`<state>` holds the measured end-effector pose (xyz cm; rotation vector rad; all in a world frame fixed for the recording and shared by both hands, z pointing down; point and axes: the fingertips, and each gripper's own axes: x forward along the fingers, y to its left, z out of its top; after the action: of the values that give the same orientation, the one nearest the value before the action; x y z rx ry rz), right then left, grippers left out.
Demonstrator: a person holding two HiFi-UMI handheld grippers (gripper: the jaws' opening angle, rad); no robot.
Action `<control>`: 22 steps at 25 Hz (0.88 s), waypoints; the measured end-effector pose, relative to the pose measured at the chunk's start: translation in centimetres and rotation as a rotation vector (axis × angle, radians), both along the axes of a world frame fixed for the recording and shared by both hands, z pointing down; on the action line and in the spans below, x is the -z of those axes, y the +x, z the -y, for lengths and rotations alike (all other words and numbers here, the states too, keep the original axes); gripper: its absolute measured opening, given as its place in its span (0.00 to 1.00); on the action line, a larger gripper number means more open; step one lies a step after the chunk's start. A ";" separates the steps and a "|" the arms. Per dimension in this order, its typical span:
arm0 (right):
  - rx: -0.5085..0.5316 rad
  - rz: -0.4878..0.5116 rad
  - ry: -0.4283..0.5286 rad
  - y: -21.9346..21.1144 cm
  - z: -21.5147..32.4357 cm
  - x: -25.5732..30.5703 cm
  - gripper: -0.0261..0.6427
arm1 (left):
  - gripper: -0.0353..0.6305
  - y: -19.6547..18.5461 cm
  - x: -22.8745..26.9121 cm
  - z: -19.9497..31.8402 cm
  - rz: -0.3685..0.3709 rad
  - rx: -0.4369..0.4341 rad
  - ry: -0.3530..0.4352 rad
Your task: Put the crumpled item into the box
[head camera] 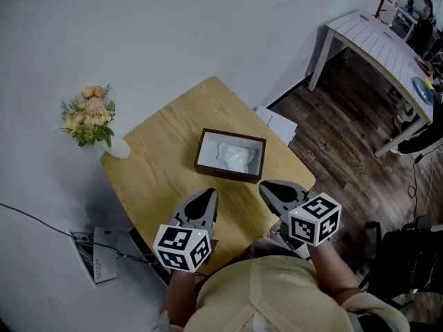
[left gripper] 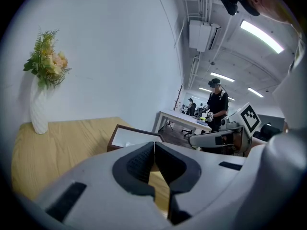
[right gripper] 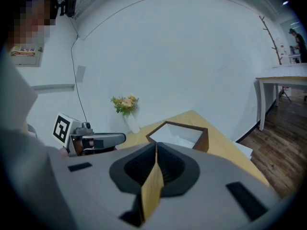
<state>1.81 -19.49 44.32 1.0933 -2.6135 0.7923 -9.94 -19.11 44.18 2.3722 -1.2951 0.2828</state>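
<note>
A dark wooden box (head camera: 205, 142) with a white lining sits in the middle of the small wooden table (head camera: 156, 164). The crumpled white item (head camera: 234, 158) lies inside it. My left gripper (head camera: 208, 196) hovers near the table's front edge, just short of the box, jaws shut and empty. My right gripper (head camera: 267, 186) is beside it at the box's near right corner, also shut with nothing held. In the left gripper view the box (left gripper: 129, 137) lies past the shut left gripper (left gripper: 154, 145). The right gripper view shows the box (right gripper: 203, 136) beyond the shut right gripper (right gripper: 156, 146).
A white vase of flowers (head camera: 90, 120) stands at the table's left corner. Loose papers (head camera: 277, 123) lie on the floor by the wall. A long white table (head camera: 374, 37) is at the back right. A small device with a cable (head camera: 97, 254) sits on the floor at left.
</note>
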 end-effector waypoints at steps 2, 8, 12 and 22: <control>-0.005 -0.007 0.001 0.1 -0.2 0.0 0.08 | 0.09 0.1 -0.1 -0.2 0.001 -0.008 -0.003; -0.009 -0.035 0.014 0.2 -0.8 0.2 0.08 | 0.09 0.0 -0.1 -0.8 0.003 -0.010 -0.009; -0.005 -0.064 0.020 0.3 -0.9 0.0 0.08 | 0.09 0.0 -0.2 -1.1 0.003 -0.009 -0.012; -0.008 -0.062 0.020 0.6 -1.3 0.0 0.08 | 0.09 0.4 -0.3 -1.6 0.012 -0.014 -0.017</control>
<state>2.42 -18.22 44.29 1.1165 -2.5730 0.7234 -9.57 -17.54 44.49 2.3702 -1.2768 0.3111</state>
